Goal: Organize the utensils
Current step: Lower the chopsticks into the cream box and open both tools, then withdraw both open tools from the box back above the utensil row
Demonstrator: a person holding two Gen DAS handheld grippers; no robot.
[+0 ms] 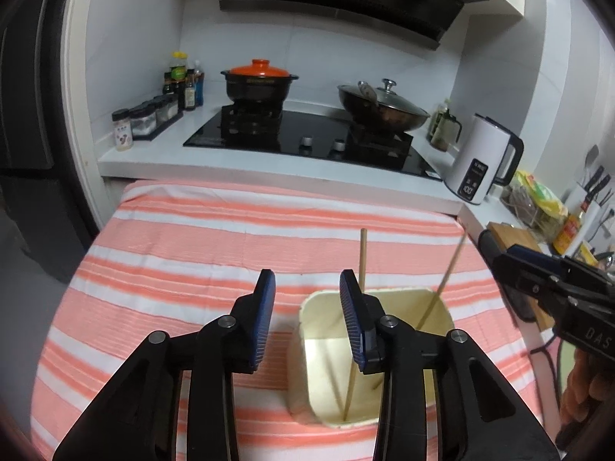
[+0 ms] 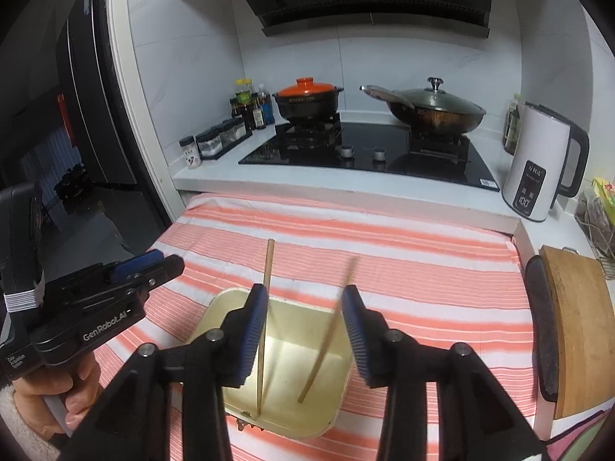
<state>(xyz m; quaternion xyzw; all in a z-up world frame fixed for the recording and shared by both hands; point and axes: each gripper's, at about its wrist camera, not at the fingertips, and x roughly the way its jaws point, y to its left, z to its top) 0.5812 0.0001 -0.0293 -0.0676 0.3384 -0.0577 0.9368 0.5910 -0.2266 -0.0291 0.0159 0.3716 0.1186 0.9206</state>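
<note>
A cream square holder stands on the striped cloth. Two wooden chopsticks stand in it: one upright, one leaning right, blurred in the right wrist view. My left gripper is open and empty, just left of and above the holder; it shows at the left of the right wrist view. My right gripper is open above the holder, the leaning chopstick between its fingers, untouched.
A pink-and-white striped cloth covers the table. Behind it are a stove with an orange-lidded pot and a wok, a white kettle, and spice jars. A wooden board stands at the right.
</note>
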